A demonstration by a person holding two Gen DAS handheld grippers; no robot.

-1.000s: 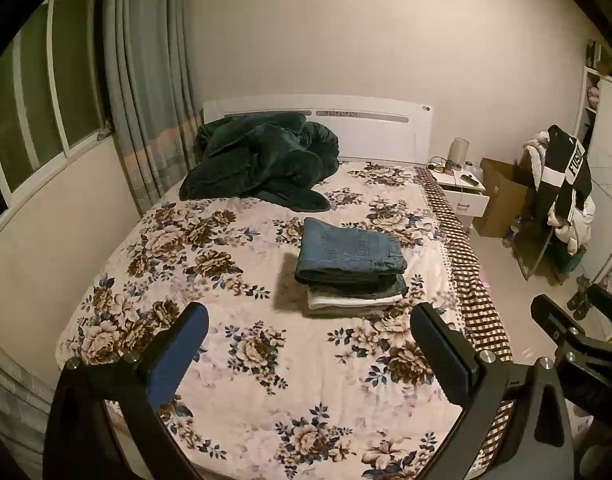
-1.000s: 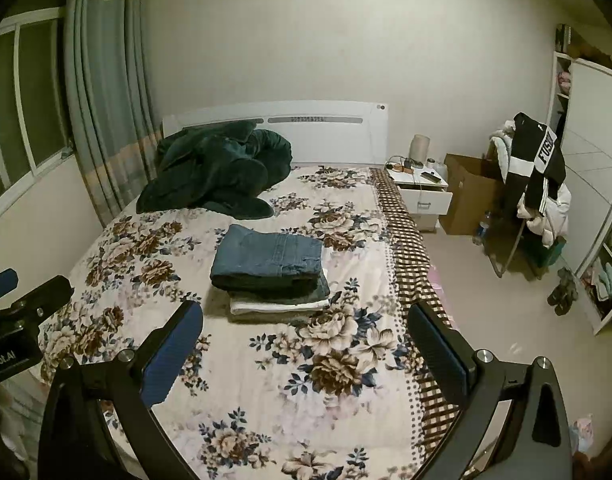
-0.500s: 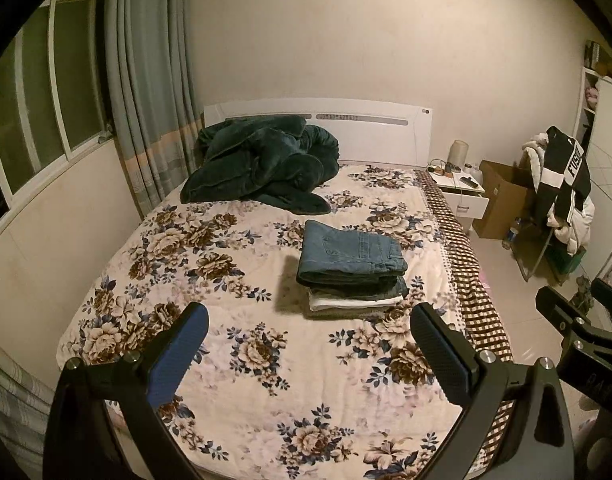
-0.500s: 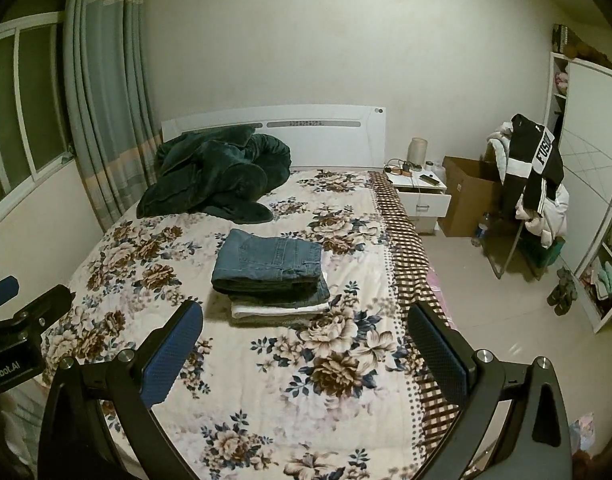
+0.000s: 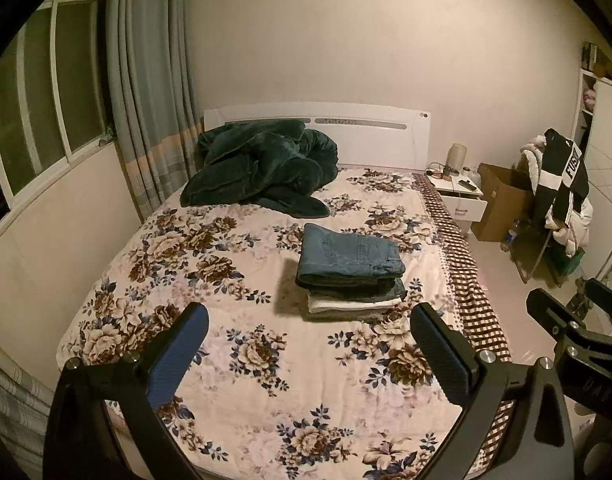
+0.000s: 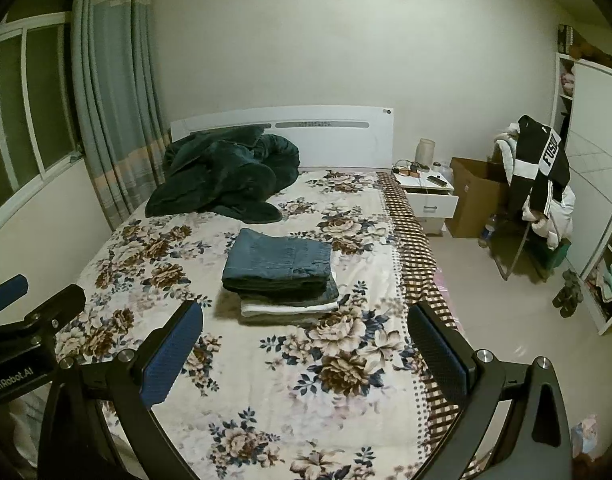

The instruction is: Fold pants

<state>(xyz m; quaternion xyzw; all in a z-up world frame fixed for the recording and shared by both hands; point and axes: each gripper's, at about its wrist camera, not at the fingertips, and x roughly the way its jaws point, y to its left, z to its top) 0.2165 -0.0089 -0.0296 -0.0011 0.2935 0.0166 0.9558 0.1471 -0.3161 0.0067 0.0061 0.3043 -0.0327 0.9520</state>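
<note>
Folded blue jeans (image 5: 348, 258) (image 6: 279, 266) top a neat stack of folded pants, with a white pair (image 5: 354, 306) (image 6: 285, 309) at the bottom, in the middle of the floral bed (image 5: 225, 280) (image 6: 265, 380). My left gripper (image 5: 308, 336) hangs open over the foot of the bed, well short of the stack, with nothing between its fingers. Wide open and holding nothing, my right gripper (image 6: 306, 332) is held beside it. Each gripper shows at the edge of the other's view.
A dark green blanket (image 5: 261, 168) (image 6: 225, 176) lies crumpled at the headboard. Curtains (image 5: 145, 100) and a window line the left wall. Right of the bed stand a white nightstand (image 5: 460, 196), a cardboard box (image 6: 476, 196), a clothes-draped chair (image 6: 542, 184) and shelves (image 6: 602, 240).
Both grippers have drawn slightly back and up from the bed; the stack looks a little farther away. Nothing on the bed has moved.
</note>
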